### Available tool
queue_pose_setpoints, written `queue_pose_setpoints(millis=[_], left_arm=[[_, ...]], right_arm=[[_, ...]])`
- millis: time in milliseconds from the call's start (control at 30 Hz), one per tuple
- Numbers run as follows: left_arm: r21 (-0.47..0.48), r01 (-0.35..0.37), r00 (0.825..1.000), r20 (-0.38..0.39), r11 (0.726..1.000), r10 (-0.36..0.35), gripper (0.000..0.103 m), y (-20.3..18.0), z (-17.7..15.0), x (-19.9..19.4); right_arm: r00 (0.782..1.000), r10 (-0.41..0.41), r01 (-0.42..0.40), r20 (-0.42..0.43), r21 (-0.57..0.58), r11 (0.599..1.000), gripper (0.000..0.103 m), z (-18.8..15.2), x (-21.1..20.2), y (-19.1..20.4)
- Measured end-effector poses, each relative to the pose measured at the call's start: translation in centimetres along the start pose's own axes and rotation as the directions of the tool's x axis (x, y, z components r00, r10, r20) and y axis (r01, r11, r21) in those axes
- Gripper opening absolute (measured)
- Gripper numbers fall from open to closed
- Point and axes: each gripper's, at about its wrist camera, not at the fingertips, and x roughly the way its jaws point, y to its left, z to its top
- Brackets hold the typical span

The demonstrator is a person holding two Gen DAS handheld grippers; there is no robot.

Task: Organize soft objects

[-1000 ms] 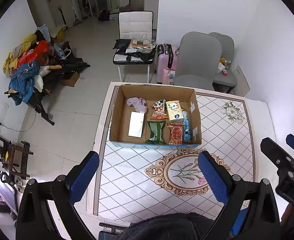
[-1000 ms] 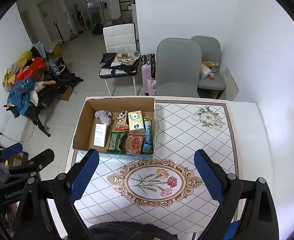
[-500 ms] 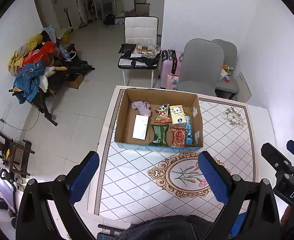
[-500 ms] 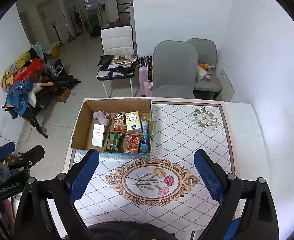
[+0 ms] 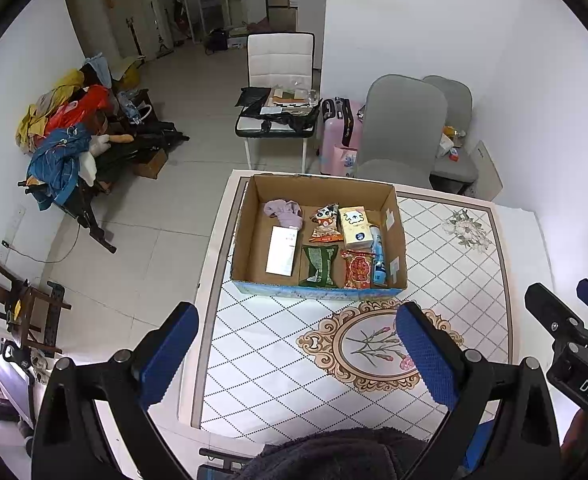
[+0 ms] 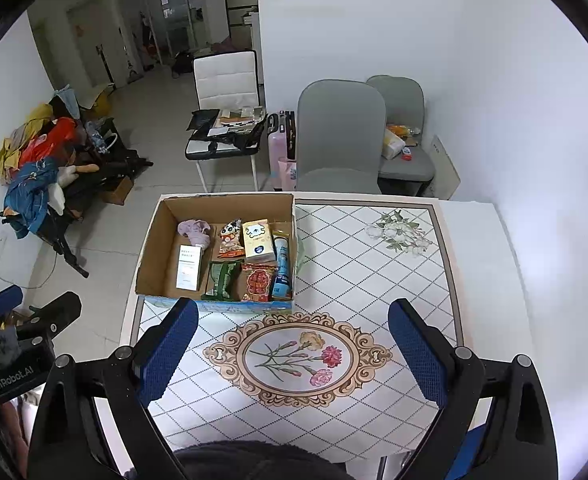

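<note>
The cardboard box (image 5: 318, 236) sits mid-frame on the patterned table (image 5: 454, 264), holding a lilac cloth (image 5: 284, 212), tissue pack (image 5: 356, 227) and snack packets (image 5: 319, 265); the left gripper (image 5: 294, 344) and right gripper (image 6: 292, 340) hang at the bottom of frame, both spread wide, gripping nothing.

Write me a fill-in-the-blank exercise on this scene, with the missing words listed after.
1. The snacks and tissue pack lie inside a ____ box.
2. Both the left gripper and the right gripper have jaws that are ____.
3. The purple cloth lies in the box's far ____ corner.

Missing words: cardboard; open; left
</note>
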Motion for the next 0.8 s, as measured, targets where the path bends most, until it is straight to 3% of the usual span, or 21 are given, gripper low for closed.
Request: queue_pose_setpoints(millis=[800], left_arm=[[0.014, 0.007, 1.0, -0.005, 1.0, -0.007, 0.101, -0.53, 0.08, -0.21]], right_arm=[[1.0, 0.002, -0.002, 0.004, 0.015, 1.0, 0.098, 0.06, -0.45, -0.5]])
